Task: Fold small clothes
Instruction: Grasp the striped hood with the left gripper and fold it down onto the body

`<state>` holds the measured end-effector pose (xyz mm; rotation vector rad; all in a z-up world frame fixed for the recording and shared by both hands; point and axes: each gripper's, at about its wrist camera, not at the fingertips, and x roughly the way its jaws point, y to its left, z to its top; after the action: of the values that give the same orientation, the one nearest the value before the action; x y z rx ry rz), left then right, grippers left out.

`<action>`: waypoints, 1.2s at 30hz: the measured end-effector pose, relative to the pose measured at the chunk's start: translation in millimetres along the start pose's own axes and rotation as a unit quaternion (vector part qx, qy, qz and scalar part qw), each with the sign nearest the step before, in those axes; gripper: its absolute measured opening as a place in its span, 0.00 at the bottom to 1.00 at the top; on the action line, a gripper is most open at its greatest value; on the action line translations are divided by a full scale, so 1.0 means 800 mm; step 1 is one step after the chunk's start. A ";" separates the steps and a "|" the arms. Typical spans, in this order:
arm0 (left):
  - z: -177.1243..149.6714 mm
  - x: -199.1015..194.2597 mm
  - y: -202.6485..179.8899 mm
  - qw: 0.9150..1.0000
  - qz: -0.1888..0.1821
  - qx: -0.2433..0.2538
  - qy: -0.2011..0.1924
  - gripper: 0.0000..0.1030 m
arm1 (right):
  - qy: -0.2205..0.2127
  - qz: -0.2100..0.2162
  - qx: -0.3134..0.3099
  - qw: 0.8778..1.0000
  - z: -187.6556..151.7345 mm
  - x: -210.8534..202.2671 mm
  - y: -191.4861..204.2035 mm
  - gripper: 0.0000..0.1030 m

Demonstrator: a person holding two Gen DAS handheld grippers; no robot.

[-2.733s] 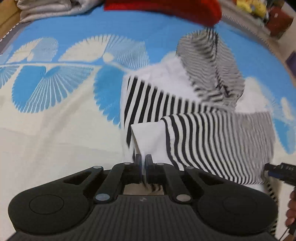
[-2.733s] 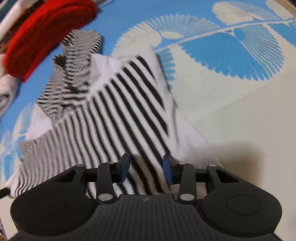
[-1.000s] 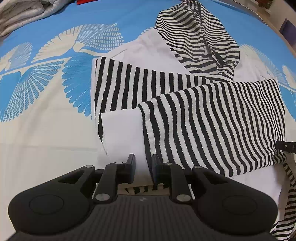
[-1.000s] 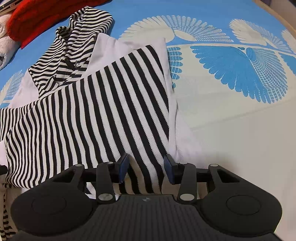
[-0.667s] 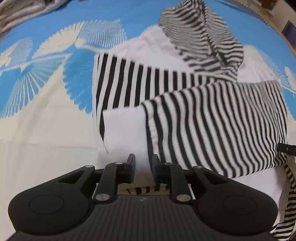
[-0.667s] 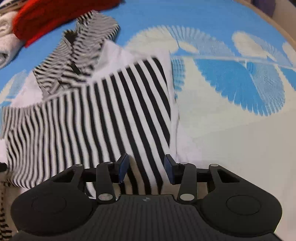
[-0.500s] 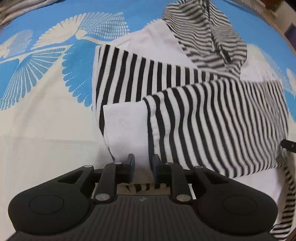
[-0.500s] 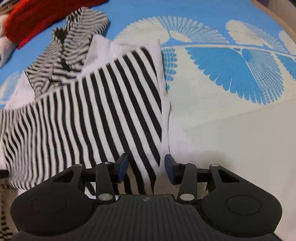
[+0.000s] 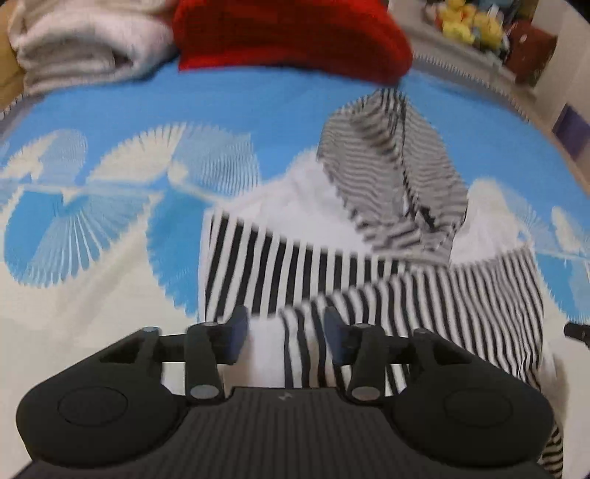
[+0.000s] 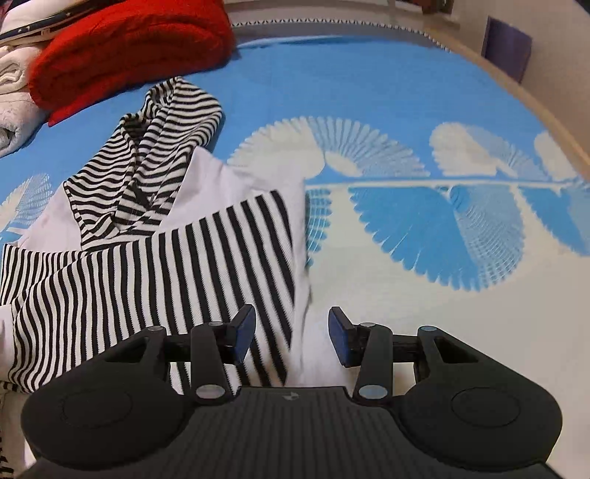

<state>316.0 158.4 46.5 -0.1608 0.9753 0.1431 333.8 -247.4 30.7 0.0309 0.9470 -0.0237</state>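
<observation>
The left claw [image 9: 282,341] has its jaws opening, the blue pads wide apart. The striped hoodie [image 9: 368,280] lies below the gap, but neither pad presses on the cloth, so this claw holds nothing. Seen through the gap are a white panel of the hoodie and the edge of a folded striped sleeve [image 9: 461,313]. The view is blurred.

The right claw [image 10: 291,337] also stands with its jaws apart, about half spread, and grips nothing. Its left pad hangs over the striped cloth, its right pad over the pale part of the bedspread [image 10: 442,294]. The hoodie's right edge runs down between the two pads.

The hoodie [image 10: 147,258] lies flat on the bed, partly folded. Both striped sleeves are laid across the white body, one with broad stripes and one with fine stripes, overlapping near the middle. The hood [image 10: 155,147], finely striped, lies crumpled at the far end of the garment, pointing away from the claws.

The bedspread [image 9: 110,221] is blue at the far side and cream at the near side, with a white fan-leaf pattern.

Beyond the hood, at the far edge of the bed, sits a red blanket [image 10: 121,51], folded. Beside it is a pile of whitish bedding [image 9: 81,48]. In the left wrist view some yellow soft toys [image 9: 468,22] show in the far right corner, off the bed.
</observation>
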 end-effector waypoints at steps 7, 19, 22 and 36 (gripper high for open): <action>0.010 -0.034 -0.019 0.994 0.013 0.029 -0.109 0.76 | -0.001 0.001 0.005 1.000 -0.001 -0.007 -0.014 0.45; 0.156 0.061 -0.058 0.995 -0.025 0.044 -0.090 0.42 | -0.003 0.016 0.023 1.000 0.003 -0.014 -0.036 0.45; 0.209 0.120 -0.067 0.996 -0.042 0.044 -0.062 0.11 | -0.001 0.014 0.024 1.000 0.001 -0.011 -0.040 0.45; 0.339 0.335 -0.090 0.999 -0.027 -0.027 -0.017 0.38 | 0.019 0.019 0.028 0.999 0.008 0.011 -0.049 0.45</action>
<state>697.9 155.3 -21.9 -0.2342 0.9334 0.1218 343.0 -286.8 26.6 0.1005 0.9845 -0.0146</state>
